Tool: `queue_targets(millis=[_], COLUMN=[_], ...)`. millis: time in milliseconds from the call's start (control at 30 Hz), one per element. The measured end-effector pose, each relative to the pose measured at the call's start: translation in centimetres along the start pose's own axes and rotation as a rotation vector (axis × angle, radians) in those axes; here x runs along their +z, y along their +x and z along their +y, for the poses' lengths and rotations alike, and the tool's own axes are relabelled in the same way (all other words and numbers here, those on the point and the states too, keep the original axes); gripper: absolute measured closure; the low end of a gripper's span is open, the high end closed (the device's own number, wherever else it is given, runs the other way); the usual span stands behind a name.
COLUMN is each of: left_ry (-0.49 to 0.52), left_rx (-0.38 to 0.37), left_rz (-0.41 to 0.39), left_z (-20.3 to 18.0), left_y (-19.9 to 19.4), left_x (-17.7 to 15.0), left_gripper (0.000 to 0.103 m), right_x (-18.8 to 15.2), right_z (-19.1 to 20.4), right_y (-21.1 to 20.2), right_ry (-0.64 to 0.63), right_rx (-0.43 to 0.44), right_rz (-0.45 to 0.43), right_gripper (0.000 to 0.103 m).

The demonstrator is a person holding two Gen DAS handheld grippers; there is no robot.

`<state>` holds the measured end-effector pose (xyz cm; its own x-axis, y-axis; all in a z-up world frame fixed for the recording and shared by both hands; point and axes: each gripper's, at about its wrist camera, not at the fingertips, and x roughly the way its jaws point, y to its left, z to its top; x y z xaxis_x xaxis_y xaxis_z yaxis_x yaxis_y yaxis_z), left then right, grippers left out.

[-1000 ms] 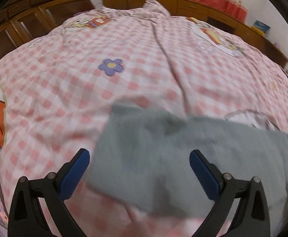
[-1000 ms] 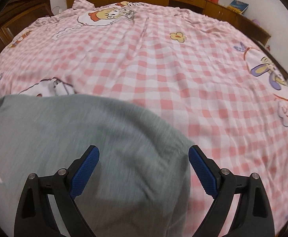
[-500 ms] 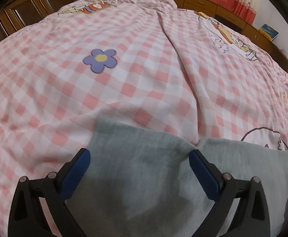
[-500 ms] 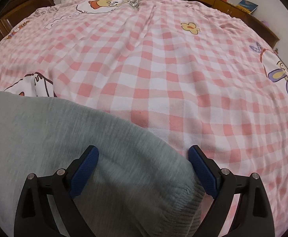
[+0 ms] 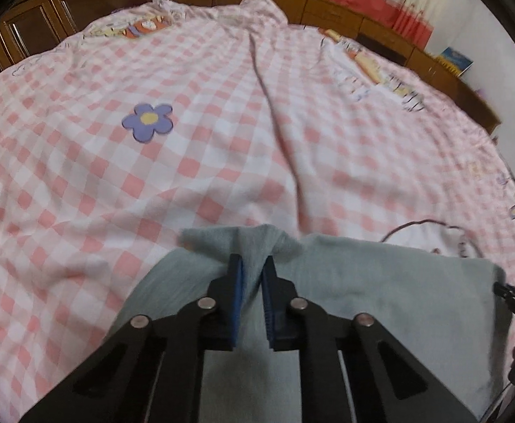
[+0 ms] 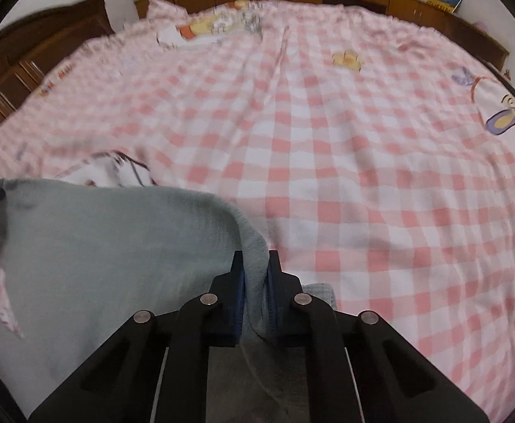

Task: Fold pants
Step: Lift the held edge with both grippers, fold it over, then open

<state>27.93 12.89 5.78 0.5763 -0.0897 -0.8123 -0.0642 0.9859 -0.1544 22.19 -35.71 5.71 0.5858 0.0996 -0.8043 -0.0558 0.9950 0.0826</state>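
1. Pants [image 5: 381,289]: grey knit, lying on the pink-checked bed sheet [image 5: 222,162] at the near edge of the bed, right under both grippers. Rest of the bed ahead of them is bare sheet.
2. Left gripper [image 5: 252,271]: jaws are clenched on a pinched-up ridge of grey fabric at the far edge of the pants. Cloth bunches up between the blue pads and pokes out past the tips.
3. Right gripper [image 6: 255,268]: jaws are closing, with the rolled right-hand edge of the pants between them; pads already press the cloth. A ribbed bit, cuff or waistband, we can't tell which, shows just right of the jaws.
4. Key relation: the pants' long axis runs side to side between the two grippers. In the left view the fabric stretches off to the right, and the black tip at that far right end is probably the other gripper. In the right view the fabric stretches off to the left. So each hand has one end of the same far edge, neither is nearer than the other, and open bed lies straight ahead.
5. Our read: the grasp step is done or nearly so; the fold itself is not yet made. Next move probably lifts both ends together, level.
6. Risk: both grips are shallow pinches on soft knit. If one hand leads, the fold ends up skewed, or only the top layer comes up.
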Motion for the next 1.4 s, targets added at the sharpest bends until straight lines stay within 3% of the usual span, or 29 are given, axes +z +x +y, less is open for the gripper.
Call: queue_targets(millis=[267, 500, 733, 900, 1067, 1300, 1400], left_ry=[0.022, 0.026, -0.026, -0.03, 0.035, -0.028, -0.045], left_rx=[-0.05, -0.082, -0.12, -0.159, -0.119, -0.133, -0.114], left_rz=[-0.111, -0.177, -0.217, -0.19, -0.159, -0.105, -0.059], left_z=[0.7, 2.2, 3.5, 4.2, 4.1, 6.2, 6.8], left_y=[-7.5, -14.0, -19.2, -20.9, -21.5, -20.8, -20.0], left_x=[-1.7, -6.0, -12.5, -17.5, -21.9, -25.9, -27.3], left_gripper=[0.096, 0.096, 0.096, 0.096, 0.096, 0.096, 0.096], right_x=[-2.5, -7.1, -13.1, -16.8, -19.1, -21.1, -21.7], right_z=[0.6, 1.5, 2.9, 3.7, 3.3, 2.5, 2.5], right_y=[-8.2, -13.4, -16.1, -16.6, -17.0, -15.1, -13.8], right_ry=[-0.032, -0.092, -0.14, -0.149, -0.142, -0.12, -0.108], right_rx=[0.072, 0.056, 0.02, -0.007, -0.012, -0.044, -0.099], right_rz=[-0.139, -0.162, -0.134, -0.116, -0.103, -0.04, 0.001], right_gripper=[0.092, 0.092, 0.092, 0.092, 0.092, 0.091, 0.081])
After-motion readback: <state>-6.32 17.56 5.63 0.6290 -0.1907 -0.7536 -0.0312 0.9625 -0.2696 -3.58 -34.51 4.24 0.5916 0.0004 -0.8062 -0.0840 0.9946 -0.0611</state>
